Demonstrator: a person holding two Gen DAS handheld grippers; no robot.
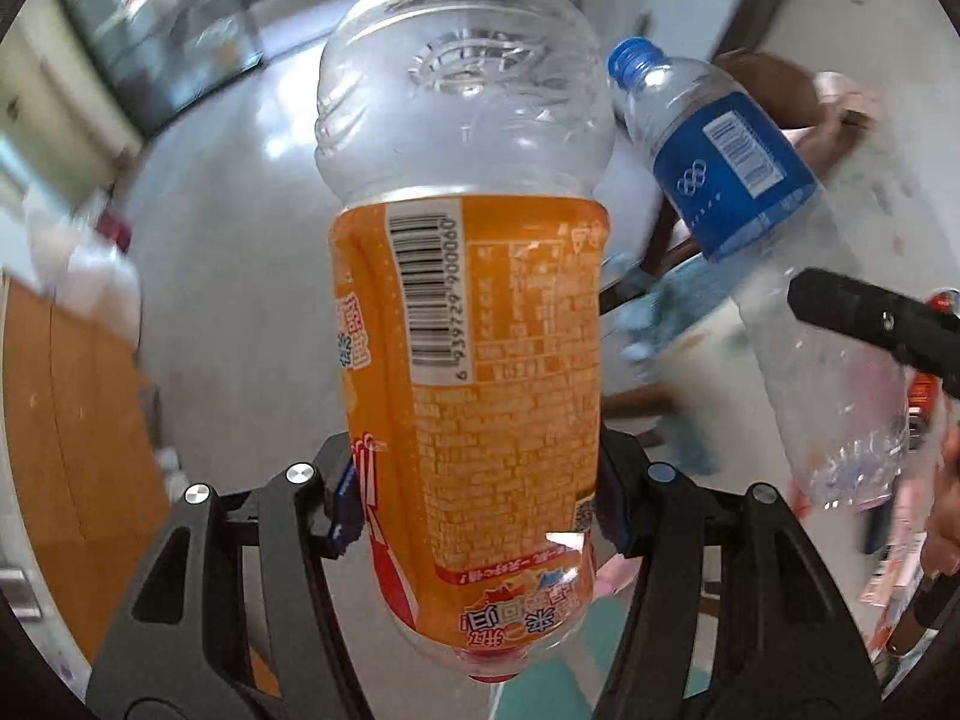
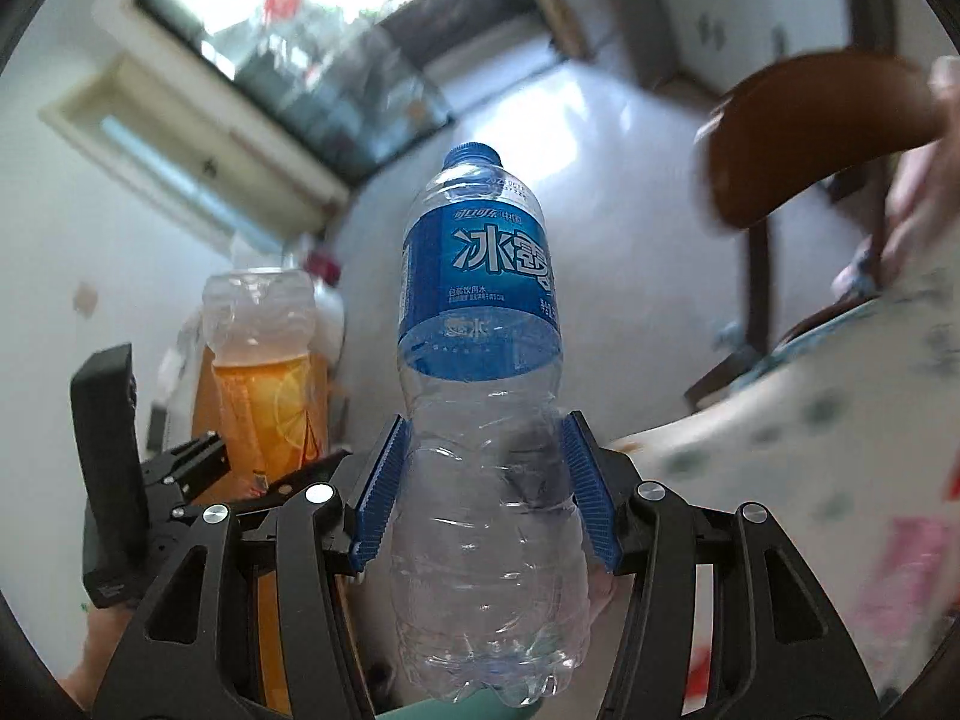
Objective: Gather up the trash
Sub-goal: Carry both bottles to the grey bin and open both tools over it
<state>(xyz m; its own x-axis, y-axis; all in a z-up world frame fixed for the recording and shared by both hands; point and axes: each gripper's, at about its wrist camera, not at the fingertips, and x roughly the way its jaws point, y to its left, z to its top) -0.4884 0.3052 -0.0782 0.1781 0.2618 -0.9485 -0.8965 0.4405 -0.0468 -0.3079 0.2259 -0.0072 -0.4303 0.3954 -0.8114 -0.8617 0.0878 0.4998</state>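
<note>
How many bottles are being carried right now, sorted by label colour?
Clear plastic bottle with orange label, clamped in the left gripper: 1
Clear plastic water bottle with blue label and blue cap, clamped in the right gripper: 1
Total: 2 bottles

The clear bottle (image 1: pixel 468 312) wears an orange label with a black-and-white barcode. Right of it, the water bottle (image 2: pixel 480 372) has a blue label, white lettering and blue cap (image 2: pixel 471 154).
</note>
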